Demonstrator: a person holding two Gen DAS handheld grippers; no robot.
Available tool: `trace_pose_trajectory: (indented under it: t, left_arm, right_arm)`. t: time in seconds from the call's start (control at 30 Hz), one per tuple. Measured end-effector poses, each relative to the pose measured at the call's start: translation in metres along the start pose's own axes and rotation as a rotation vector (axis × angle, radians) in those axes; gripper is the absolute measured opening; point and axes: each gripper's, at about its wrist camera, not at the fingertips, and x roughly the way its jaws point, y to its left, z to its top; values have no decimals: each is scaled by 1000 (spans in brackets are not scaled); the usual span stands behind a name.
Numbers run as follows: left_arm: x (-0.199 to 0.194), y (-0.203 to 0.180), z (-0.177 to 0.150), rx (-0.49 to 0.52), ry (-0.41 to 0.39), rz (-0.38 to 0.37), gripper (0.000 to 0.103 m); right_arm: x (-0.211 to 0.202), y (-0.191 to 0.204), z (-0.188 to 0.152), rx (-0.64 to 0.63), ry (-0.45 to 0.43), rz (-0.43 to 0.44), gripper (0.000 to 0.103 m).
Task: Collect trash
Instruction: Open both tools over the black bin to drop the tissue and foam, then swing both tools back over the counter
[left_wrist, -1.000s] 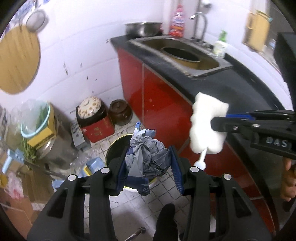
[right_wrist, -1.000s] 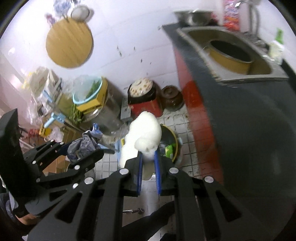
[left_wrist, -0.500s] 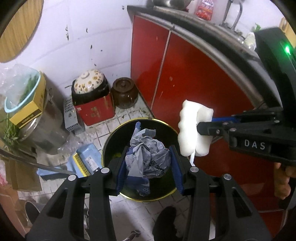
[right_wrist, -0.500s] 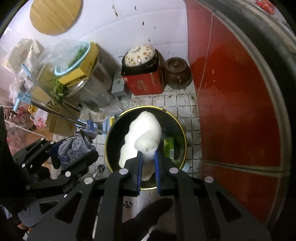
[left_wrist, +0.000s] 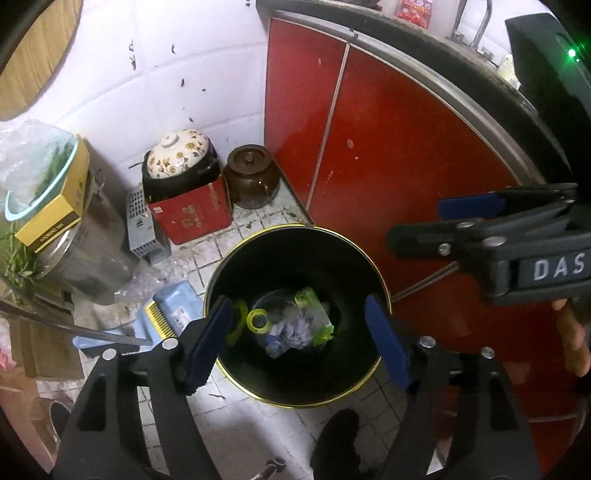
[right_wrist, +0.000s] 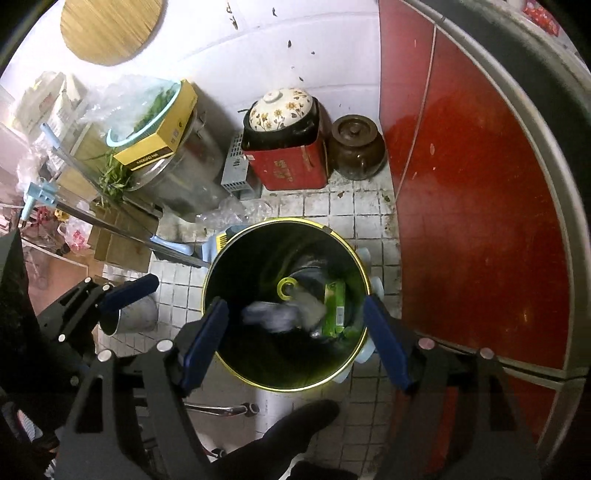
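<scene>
Blue-padded fingers of both grippers spread empty over the bin (left_wrist: 295, 397); steel cup (right_wrist: 136, 315) only in right view.

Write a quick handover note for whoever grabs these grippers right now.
Left gripper: open, empty, above the bin.
Right gripper: open, empty, also over the bin.
Trash: a crumpled grey wad lies at the bottom of the bin beside a green packet and a yellow ring. The right view shows a blurred pale shape in there; I cannot tell what it is.
Done: nothing is left in either gripper.
Left: look for more trash; no other loose trash is clearly identifiable in these views.
</scene>
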Motion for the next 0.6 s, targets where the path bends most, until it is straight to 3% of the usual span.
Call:
trace_pose_trajectory:
  t: [0.27, 0.4, 0.53, 0.6]
  left_arm:
    - [-36, -21, 4, 58, -16, 28, 80]
    - [-85, -55, 12, 137, -68, 46, 92]
    - [-134, -104, 25, 249, -112, 37, 96]
    - [-157, -135, 32, 306, -129, -2, 96]
  right_arm:
    - [-64, -1, -10, 38, -61, 8, 75]
    - [-137, -6, -31, 68, -146, -7, 86]
    - [-229, -24, -72, 123, -249, -62, 93]
    - [-279, -40, -102, 184, -304, -112, 94]
